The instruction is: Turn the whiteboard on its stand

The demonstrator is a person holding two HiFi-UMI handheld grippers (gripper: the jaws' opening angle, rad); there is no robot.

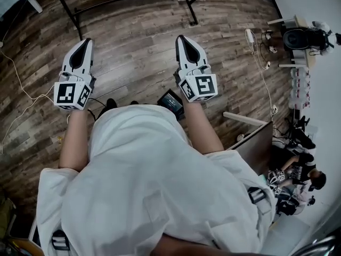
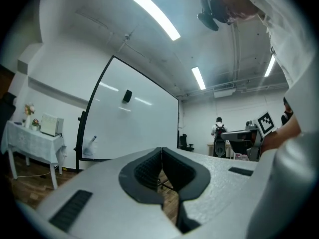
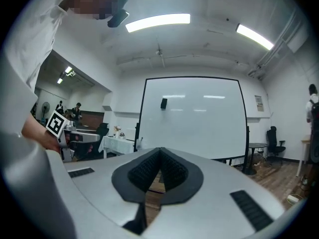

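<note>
**Whiteboard** (image 3: 192, 116), 1: upright on its black stand (image 2: 79, 133), 1. It fills the centre of the right gripper view, sits centre-left in the left gripper view, and is well apart from both claws.

**Cloth-covered worktop** (image 2: 30, 138), 1: lower left of the left gripper view.

**Claws**, 2: left claw (image 2: 161, 156) and right claw (image 3: 160, 156), lower centre of their views, each pressed closed on nothing.

**Black block** (image 3: 163, 103), 1: upper left of the board's face.

**Handling note:** the scene suits a board awaiting its turn or one already turned. Should turning remain, grip the frame's edge, never the writing face, and swing slowly.
</note>
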